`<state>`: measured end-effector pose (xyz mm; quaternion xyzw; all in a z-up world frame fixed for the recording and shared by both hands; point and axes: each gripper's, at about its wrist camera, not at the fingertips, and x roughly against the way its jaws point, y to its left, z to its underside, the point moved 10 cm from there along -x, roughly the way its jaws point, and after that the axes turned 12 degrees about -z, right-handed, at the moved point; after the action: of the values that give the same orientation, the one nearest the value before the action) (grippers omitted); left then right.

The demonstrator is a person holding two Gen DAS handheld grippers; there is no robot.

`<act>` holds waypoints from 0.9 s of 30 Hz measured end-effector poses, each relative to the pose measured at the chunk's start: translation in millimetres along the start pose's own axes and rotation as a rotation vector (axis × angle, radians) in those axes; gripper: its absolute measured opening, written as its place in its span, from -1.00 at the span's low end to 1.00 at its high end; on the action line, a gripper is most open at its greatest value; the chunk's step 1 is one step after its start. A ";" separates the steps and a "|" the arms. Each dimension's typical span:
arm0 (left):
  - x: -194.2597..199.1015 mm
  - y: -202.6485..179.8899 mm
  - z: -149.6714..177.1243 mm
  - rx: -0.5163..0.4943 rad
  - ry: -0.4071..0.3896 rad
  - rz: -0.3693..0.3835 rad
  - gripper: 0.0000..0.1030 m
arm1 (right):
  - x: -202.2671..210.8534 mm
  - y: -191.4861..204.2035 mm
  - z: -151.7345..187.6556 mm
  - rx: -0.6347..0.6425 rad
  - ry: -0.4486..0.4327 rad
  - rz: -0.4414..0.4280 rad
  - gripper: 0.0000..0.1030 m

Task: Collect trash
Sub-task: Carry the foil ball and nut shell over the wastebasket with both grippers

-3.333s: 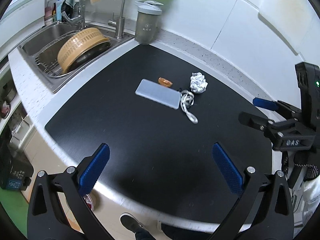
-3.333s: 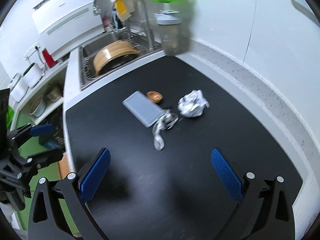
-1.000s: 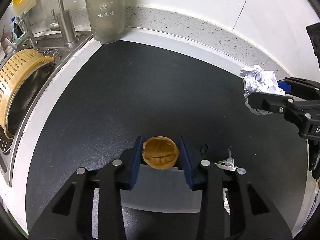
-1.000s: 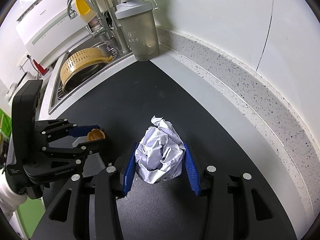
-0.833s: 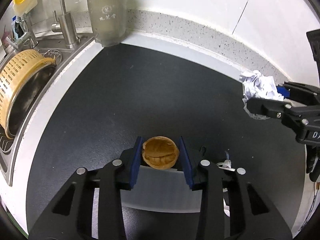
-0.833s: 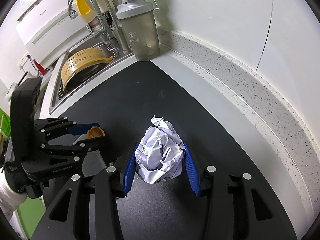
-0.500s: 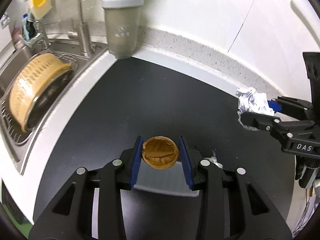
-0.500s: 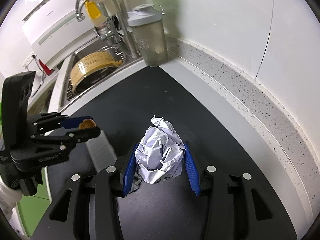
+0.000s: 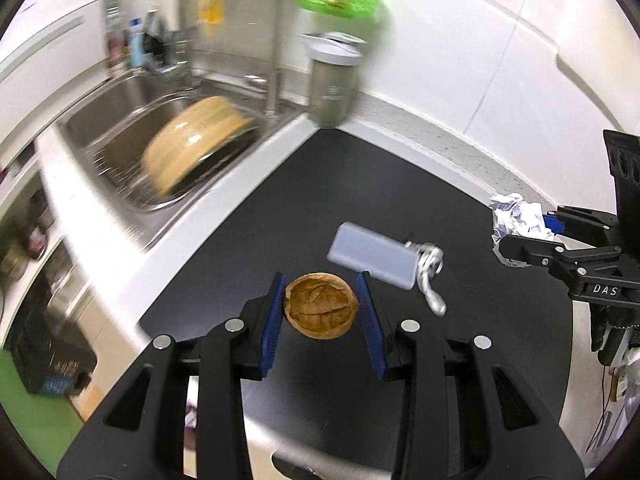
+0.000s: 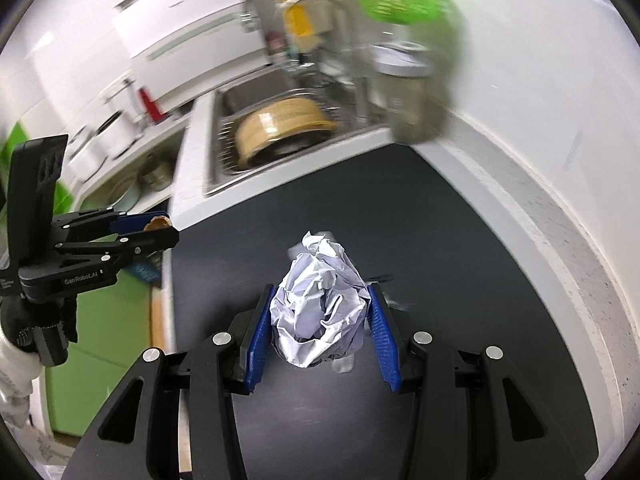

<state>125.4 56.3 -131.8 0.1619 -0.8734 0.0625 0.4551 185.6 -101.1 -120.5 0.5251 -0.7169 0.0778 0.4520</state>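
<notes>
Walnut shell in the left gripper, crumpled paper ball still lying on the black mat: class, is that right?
Not quite. The walnut shell is in the left gripper, but the right wrist view shows the paper ball clamped in the right gripper, not lying on the mat.

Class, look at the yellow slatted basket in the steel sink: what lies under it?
Under the tilted yellow slatted basket a dark pan or bowl shows, resting on a wire rack in the steel sink. The basket covers its inside, and motion blur hides detail.
</notes>
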 end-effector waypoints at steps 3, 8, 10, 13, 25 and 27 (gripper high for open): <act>23.3 31.4 25.8 0.051 -0.002 -0.045 -0.29 | -11.8 45.1 0.2 0.059 0.012 -0.057 -0.14; 59.1 92.7 80.2 0.158 0.015 -0.137 -0.29 | -45.7 123.4 2.5 0.153 0.050 -0.165 -0.14; 69.0 113.2 97.9 0.192 0.020 -0.166 -0.29 | -63.7 152.2 3.6 0.186 0.073 -0.204 -0.14; 82.6 152.4 131.0 0.266 0.032 -0.209 -0.29 | -94.7 203.9 9.4 0.248 0.114 -0.261 -0.14; 47.6 296.0 273.3 0.537 0.120 -0.310 -0.29 | -264.9 351.5 56.8 0.439 0.309 -0.370 -0.14; 21.3 312.9 300.1 0.562 0.148 -0.314 -0.29 | -303.7 358.5 73.7 0.444 0.349 -0.372 -0.14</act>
<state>-224.7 268.6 -275.9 0.4088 -0.7508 0.2416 0.4591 -139.2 219.4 -254.5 0.7114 -0.4861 0.2367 0.4490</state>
